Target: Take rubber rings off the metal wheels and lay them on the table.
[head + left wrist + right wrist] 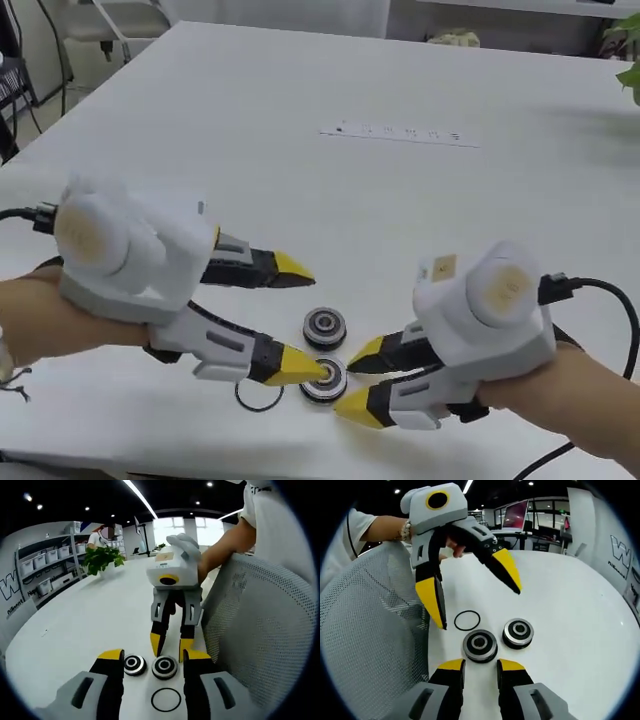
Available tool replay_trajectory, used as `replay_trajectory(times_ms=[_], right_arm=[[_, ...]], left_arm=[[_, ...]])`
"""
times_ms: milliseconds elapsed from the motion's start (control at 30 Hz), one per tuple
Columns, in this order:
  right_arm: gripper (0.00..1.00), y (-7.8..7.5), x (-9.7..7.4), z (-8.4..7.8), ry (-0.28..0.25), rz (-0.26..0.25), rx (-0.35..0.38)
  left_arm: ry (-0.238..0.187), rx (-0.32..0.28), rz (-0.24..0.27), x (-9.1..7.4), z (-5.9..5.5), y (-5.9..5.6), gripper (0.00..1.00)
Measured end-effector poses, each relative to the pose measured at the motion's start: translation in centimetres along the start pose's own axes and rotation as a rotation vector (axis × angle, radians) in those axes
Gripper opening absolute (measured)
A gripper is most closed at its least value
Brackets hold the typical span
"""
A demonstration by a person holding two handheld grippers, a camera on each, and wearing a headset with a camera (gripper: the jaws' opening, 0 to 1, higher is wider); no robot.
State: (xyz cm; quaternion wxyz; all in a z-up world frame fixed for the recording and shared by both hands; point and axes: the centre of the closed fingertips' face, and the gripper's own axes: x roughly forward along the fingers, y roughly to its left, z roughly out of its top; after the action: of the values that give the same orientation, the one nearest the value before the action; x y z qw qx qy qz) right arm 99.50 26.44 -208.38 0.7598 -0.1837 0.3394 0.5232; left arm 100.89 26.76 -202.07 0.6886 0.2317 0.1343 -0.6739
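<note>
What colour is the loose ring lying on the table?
The loose ring is black; the right gripper view shows it best.

The head view looks steeply down at the worktop (400,80) from close above. Left gripper view and right gripper view sit low, facing each other; all three share the metal wheels (325,326) and loose ring (151,700).

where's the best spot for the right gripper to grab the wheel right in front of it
Probably the outer rim of the near wheel, one jaw on each side. It lies flat on the table, round face up, so the right gripper should come down from above.
</note>
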Motion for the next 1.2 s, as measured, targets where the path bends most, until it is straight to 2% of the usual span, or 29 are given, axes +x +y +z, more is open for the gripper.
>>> replay_trajectory(times_ms=[167,233,500,667,733,767,867,900,933,1033,1200], right_arm=[[0.23,0.0,0.1,0.1,-0.009,0.001,0.007],[0.23,0.0,0.1,0.2,-0.010,0.001,0.006],[0.22,0.2,0.2,0.2,-0.013,0.009,0.007],[0.22,0.2,0.1,0.2,-0.013,0.009,0.006],[0.22,0.1,0.1,0.3,-0.017,0.007,0.010],[0.22,0.1,0.1,0.3,-0.018,0.006,0.011],[0.22,0.0,0.1,0.4,-0.023,0.004,0.014],[0.22,0.0,0.1,0.4,-0.024,0.003,0.015],[0.22,0.0,0.1,0.4,-0.025,0.003,0.015],[0.22,0.1,0.1,0.3,-0.024,0.003,0.014],[0.23,-0.2,0.2,0.4,-0.023,-0.013,0.002]], left_arm=[[0.025,-0.002,-0.032,1.3,-1.5,-1.0,0.36],[0.037,0.022,-0.039,1.4,-1.8,-1.2,0.31],[0.018,-0.052,-0.016,1.7,-2.3,-0.8,0.23],[0.027,-0.083,-0.028,2.0,-3.0,-1.1,0.14],[0.048,-0.067,-0.034,2.2,-3.4,-1.3,0.12],[0.023,-0.072,-0.033,2.3,-3.1,-1.3,0.12],[0.033,-0.125,-0.010,2.3,-3.4,-1.0,0.11],[0.031,-0.110,-0.011,2.3,-3.4,-1.0,0.09],[0.011,-0.048,-0.016,2.4,-3.0,-1.0,0.09],[0.019,-0.107,-0.012,2.3,-3.3,-1.2,0.08],[0.016,-0.097,-0.017,2.2,-3.2,-1.2,0.08]])
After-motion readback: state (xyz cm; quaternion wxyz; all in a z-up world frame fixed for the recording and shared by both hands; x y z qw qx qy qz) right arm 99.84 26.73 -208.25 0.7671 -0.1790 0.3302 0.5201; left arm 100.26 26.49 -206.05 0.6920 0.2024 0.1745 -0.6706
